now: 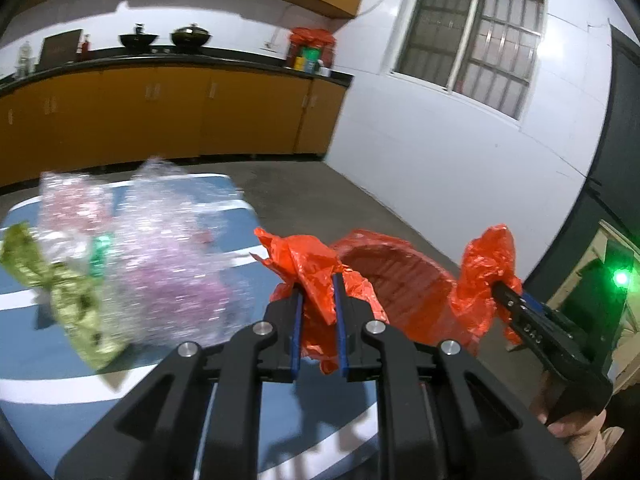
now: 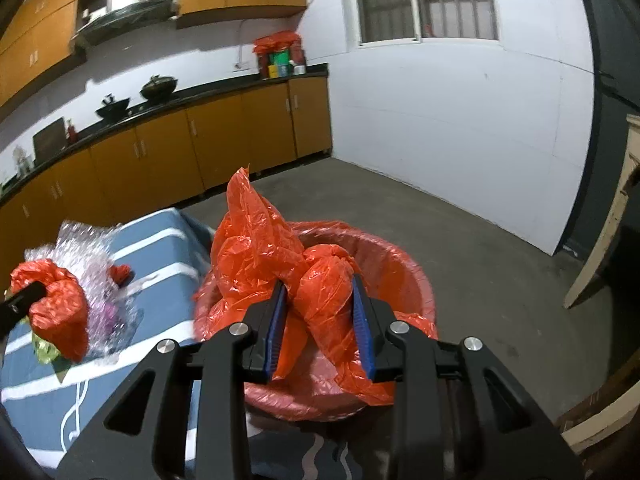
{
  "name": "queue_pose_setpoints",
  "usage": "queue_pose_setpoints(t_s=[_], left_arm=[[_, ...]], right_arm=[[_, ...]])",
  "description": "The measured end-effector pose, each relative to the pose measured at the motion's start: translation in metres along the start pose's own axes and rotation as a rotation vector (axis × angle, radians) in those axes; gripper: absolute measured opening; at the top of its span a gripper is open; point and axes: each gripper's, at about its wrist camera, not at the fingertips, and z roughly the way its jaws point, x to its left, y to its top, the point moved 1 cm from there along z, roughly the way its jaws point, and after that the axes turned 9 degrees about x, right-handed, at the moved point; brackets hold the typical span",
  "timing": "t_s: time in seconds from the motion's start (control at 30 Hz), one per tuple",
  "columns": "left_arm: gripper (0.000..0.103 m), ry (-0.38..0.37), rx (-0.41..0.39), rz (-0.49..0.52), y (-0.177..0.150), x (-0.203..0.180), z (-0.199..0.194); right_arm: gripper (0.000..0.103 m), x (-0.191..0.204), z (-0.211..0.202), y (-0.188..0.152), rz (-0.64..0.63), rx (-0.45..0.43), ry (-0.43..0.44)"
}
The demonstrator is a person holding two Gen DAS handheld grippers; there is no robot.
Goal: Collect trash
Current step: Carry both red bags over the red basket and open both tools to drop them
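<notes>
An orange plastic bag (image 1: 404, 280) lines a round bin (image 2: 416, 280) beside the blue table (image 1: 60, 420). My left gripper (image 1: 317, 280) is shut on one handle of the orange bag, held over the table's edge. My right gripper (image 2: 320, 280) is shut on the other bunched handle (image 2: 320, 280) above the bin; it also shows in the left wrist view (image 1: 496, 286). The left gripper shows at the left of the right wrist view (image 2: 40, 290). A heap of bubble wrap (image 1: 168, 260) and a green wrapper (image 1: 76, 308) lie on the table.
Yellow cabinets with a black counter (image 1: 180, 60) run along the back wall, with woks and containers on top. A white wall with a barred window (image 1: 472, 36) is on the right. A wooden frame (image 2: 604, 232) leans at the far right. Grey concrete floor (image 2: 460, 232) surrounds the bin.
</notes>
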Motion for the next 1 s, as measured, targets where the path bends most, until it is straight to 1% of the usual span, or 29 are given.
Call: queue_pose_setpoints(t_s=[0.1,0.4,0.57,0.77,0.83,0.87,0.93,0.97,1.0], left_arm=[[0.014,-0.031,0.016,0.020,0.008,-0.017,0.019],[0.015,-0.084,0.059,0.083,0.020,-0.056,0.071],[0.015,-0.101,0.084,0.098,0.023,-0.069,0.094],[0.017,-0.114,0.122,0.103,0.026,-0.073,0.116],[0.018,-0.114,0.133,0.101,0.025,-0.074,0.121],[0.021,-0.109,0.136,0.100,0.025,-0.074,0.124],[0.024,-0.106,0.145,0.097,0.024,-0.073,0.129],[0.027,-0.103,0.150,0.095,0.023,-0.072,0.131],[0.029,-0.102,0.153,0.092,0.023,-0.070,0.132]], right_arm=[[0.032,-0.009,0.007,0.005,0.036,0.004,0.009],[0.032,-0.028,0.027,0.017,0.108,0.017,0.028],[0.032,-0.035,0.034,0.023,0.127,0.013,0.032],[0.032,-0.043,0.042,0.026,0.156,0.013,0.041],[0.033,-0.045,0.045,0.025,0.164,0.015,0.051],[0.034,-0.045,0.045,0.025,0.167,0.015,0.059],[0.040,-0.048,0.048,0.025,0.170,0.018,0.070],[0.041,-0.049,0.049,0.025,0.168,0.020,0.073],[0.045,-0.049,0.049,0.024,0.165,0.022,0.074]])
